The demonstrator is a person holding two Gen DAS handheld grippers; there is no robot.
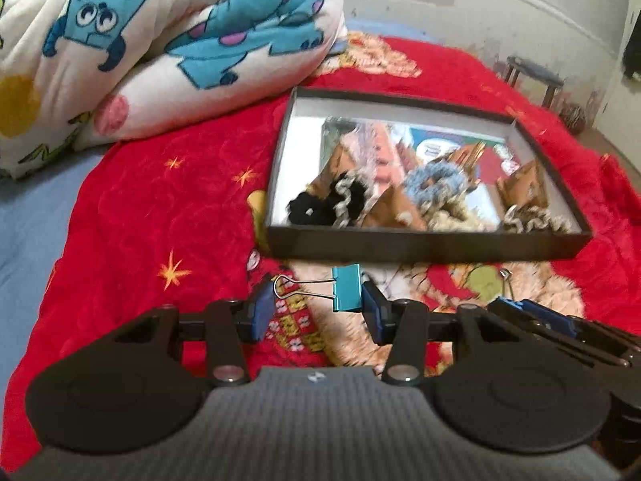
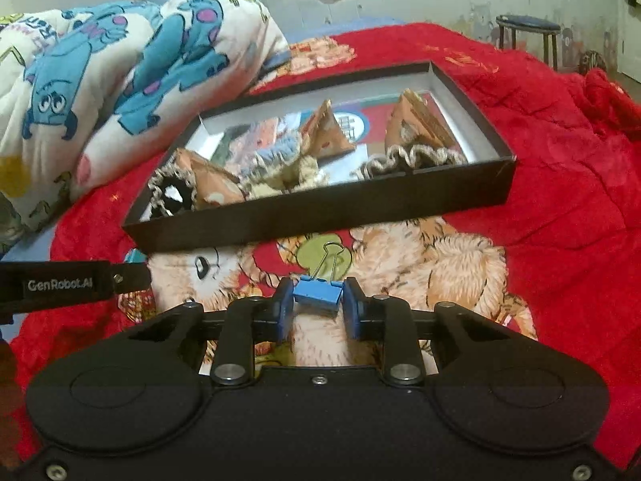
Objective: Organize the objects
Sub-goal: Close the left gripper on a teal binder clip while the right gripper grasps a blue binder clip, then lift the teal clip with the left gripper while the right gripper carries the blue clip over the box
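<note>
We see from two fisheye cameras, one mounted on each hand-held unit, both looking forward and downward along their own tongs, low and close over the red blanket (image 1: 140, 200) on the bed. The left view faces the black box (image 1: 428, 246) almost square on; the right view sees the same box (image 2: 320, 216) from further right, so it sits skewed. Both views share the box, the cartoon-print duvet (image 1: 140, 40) at upper left, the stool (image 2: 529, 26) by the far wall, and each catches the other unit at its edge.

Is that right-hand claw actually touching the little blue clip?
Touching. The right wrist view shows the right gripper with both blue pads pressed against the sides of the blue binder clip, no gap visible.
</note>
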